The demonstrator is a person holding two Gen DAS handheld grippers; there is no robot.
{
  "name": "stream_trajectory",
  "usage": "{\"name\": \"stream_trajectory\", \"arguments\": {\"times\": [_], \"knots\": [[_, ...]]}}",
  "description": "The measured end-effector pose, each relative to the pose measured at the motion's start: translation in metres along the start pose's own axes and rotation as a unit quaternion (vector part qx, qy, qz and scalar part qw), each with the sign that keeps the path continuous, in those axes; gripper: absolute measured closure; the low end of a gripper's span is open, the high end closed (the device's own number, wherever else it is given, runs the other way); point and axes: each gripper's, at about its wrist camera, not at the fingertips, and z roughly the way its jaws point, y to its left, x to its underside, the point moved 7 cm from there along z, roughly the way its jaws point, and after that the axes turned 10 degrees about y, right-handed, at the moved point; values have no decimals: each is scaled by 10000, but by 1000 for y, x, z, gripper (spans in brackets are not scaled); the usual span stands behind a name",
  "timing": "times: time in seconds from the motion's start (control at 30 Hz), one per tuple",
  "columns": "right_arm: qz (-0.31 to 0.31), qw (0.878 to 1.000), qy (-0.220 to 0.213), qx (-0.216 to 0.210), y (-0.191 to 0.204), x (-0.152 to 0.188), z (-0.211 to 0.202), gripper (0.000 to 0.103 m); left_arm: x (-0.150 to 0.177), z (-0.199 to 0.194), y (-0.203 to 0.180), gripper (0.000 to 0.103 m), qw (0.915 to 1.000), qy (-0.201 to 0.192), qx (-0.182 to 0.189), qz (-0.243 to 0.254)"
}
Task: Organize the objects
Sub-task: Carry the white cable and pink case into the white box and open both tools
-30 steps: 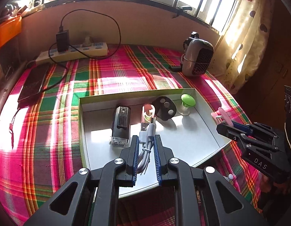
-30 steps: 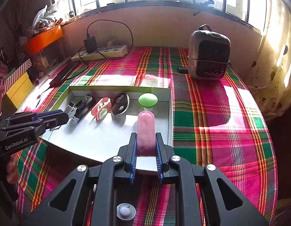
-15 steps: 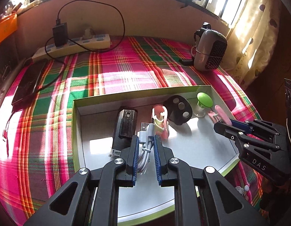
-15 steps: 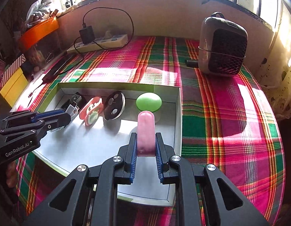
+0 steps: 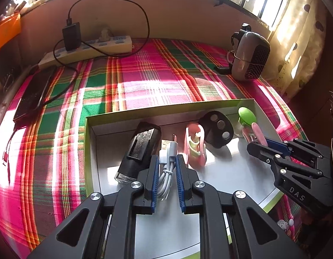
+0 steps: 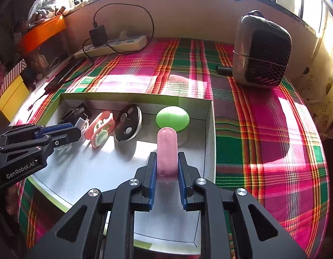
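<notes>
The left gripper [image 5: 167, 161] clamped a coiled white USB cable [image 5: 167, 166]; the right gripper [image 6: 167, 164] pinched a pink capsule-shaped case [image 6: 167, 151]. Both had sunk further over the box [image 6: 209, 138].

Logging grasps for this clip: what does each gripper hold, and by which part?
Left gripper: coiled white USB cable, clamped across the bundle's middle. Right gripper: pink rounded plastic stick, gripped at its near end.

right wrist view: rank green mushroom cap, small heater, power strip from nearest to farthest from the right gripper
1. Green mushroom cap: in the tray, just ahead of the right gripper.
2. Small heater: far right on the cloth.
3. Power strip: far left, by the wall.
</notes>
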Motion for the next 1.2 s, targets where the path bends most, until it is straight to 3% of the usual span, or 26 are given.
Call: {"name": "stream_trajectory", "arguments": {"times": [1.2], "knots": [[-88,9997,-167,155,2,0,1,84,-2,6,1,87,10000,60,-54,-33]]}}
